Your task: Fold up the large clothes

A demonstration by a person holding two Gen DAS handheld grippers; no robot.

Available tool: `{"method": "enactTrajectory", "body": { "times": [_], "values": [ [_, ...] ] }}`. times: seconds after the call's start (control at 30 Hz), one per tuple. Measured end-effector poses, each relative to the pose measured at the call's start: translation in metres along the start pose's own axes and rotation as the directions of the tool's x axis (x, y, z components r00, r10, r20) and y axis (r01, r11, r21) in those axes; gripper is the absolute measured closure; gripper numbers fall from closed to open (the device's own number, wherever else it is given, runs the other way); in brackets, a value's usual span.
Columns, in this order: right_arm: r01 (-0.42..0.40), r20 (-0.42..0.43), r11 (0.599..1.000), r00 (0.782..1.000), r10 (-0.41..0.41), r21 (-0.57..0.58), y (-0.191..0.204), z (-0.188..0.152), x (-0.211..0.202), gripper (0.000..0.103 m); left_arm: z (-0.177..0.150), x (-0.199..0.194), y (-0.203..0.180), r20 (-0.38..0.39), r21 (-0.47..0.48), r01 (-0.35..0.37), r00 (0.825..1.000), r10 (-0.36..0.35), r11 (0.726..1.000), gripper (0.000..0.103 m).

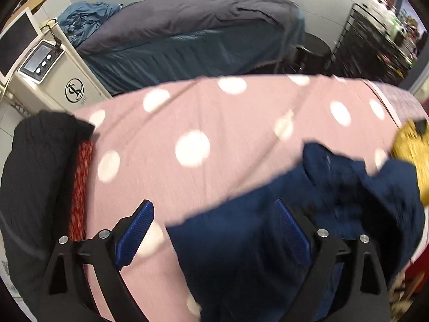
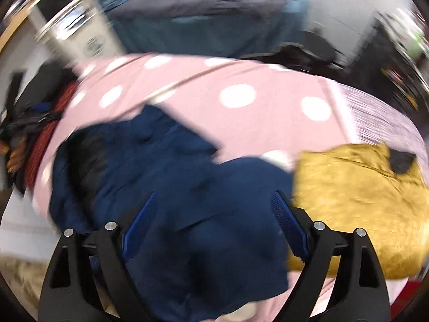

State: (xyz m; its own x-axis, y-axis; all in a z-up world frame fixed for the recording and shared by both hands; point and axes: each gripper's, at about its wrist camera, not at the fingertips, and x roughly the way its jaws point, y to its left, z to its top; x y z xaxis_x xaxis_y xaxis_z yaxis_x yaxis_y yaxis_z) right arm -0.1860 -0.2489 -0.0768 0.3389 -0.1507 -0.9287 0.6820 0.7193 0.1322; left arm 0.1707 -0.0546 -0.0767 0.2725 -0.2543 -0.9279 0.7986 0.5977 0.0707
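Left gripper [image 1: 214, 230] fingers spread wide, nothing clamped; navy garment [image 1: 268, 241] lying under and between them. Right gripper [image 2: 214, 225] likewise spread over navy garment [image 2: 174, 201], unclamped. Yellow garment [image 2: 362, 196] just beyond right finger. Underneath and beyond, pink dotted sheet [image 1: 214, 123]. View blurred.

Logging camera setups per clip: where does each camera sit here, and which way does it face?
Left wrist: on the left gripper, looking steeply down over its open jaws at the navy garment on the pink dotted sheet; only its own fingers show.
Right wrist: on the right gripper, angled down over open jaws at the navy garment; heavily blurred.
Shared: garment, sheet, yellow cloth, grey-covered bed behind.
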Motion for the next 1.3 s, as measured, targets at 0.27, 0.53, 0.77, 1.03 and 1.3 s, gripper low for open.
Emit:
{"method": "enactTrajectory", "body": {
  "times": [0.27, 0.53, 0.77, 1.03, 1.3],
  "values": [
    [-0.101, -0.182, 0.932, 0.968, 0.173, 0.348, -0.091, 0.043, 0.100, 0.018, 0.063, 0.090, -0.003, -0.188, -0.046, 0.201, 0.960, -0.206, 0.979, 0.014],
    [-0.147, -0.409, 0.929, 0.867, 0.287, 0.340, -0.085, 0.024, 0.191, 0.018, 0.076, 0.157, -0.094, -0.393, 0.117, 0.414, 0.854, -0.341, 0.903, 0.014],
    [-0.197, -0.397, 0.950, 0.873, 0.283, 0.244, -0.058, 0.014, 0.169, 0.052, 0.053, 0.190, -0.159, -0.508, 0.239, 0.461, 0.810, -0.294, 0.855, 0.053],
    [-0.302, -0.188, 0.918, 0.916, 0.354, 0.256, -0.038, 0.010, 0.087, 0.075, 0.041, 0.146, -0.157, -0.405, 0.254, 0.402, 0.870, -0.281, 0.879, 0.089],
    [-0.513, 0.149, 0.853, 0.855, 0.497, 0.098, -0.018, 0.045, -0.076, 0.084, 0.063, -0.023, -0.089, -0.029, 0.180, 0.353, 0.935, -0.353, 0.918, 0.094]
  ]
}}
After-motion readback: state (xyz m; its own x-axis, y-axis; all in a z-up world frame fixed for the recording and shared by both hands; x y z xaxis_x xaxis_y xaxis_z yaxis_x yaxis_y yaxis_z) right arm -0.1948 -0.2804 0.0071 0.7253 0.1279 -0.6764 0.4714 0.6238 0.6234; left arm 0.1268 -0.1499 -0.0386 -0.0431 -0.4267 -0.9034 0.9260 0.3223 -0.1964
